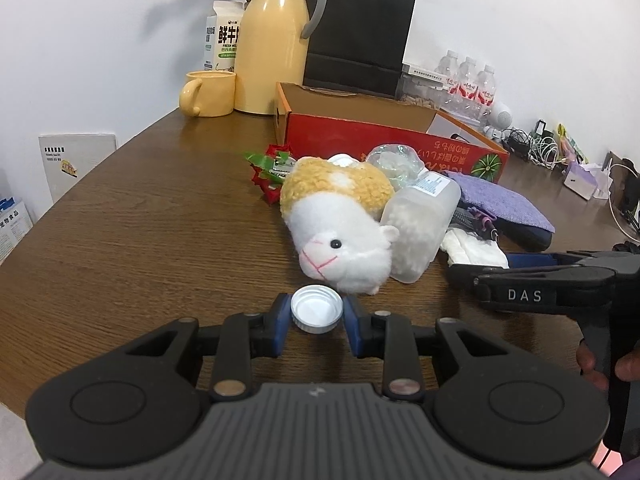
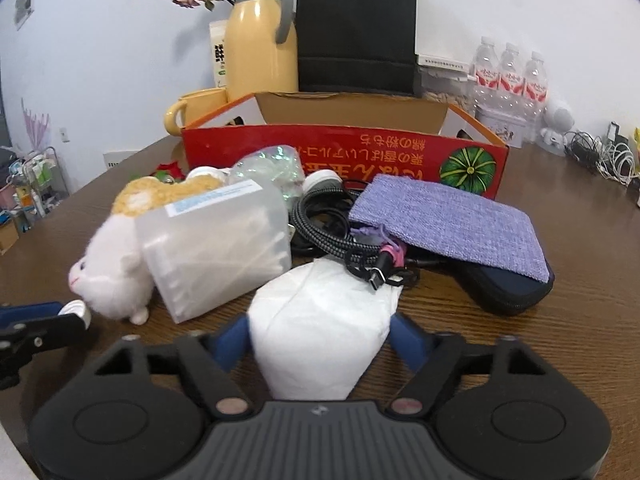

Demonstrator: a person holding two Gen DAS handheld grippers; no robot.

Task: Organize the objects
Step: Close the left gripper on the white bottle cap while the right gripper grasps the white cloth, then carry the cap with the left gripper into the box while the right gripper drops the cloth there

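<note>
My left gripper (image 1: pixel 317 316) is shut on a small white screw cap (image 1: pixel 317 309), held just above the wooden table (image 1: pixel 140 220) in front of a white and tan plush hamster (image 1: pixel 340 224). A lidless translucent jar (image 1: pixel 420 224) lies on its side against the plush. In the right wrist view my right gripper (image 2: pixel 320 340) has a soft white tissue packet (image 2: pixel 320 332) between its blue fingers (image 2: pixel 230 344), and both pads touch its sides. The packet rests on the table. The left gripper (image 2: pixel 60 318) with the cap (image 2: pixel 74 308) shows at that view's left edge.
An open red cardboard box (image 2: pixel 344 148) stands behind the pile. A purple pouch (image 2: pixel 452 220) lies on a dark blue case (image 2: pixel 508 292), beside a coiled braided cable (image 2: pixel 332 220). A yellow flask (image 1: pixel 272 48), mug (image 1: pixel 208 94), black bag (image 1: pixel 360 28) and water bottles (image 2: pixel 508 76) line the wall.
</note>
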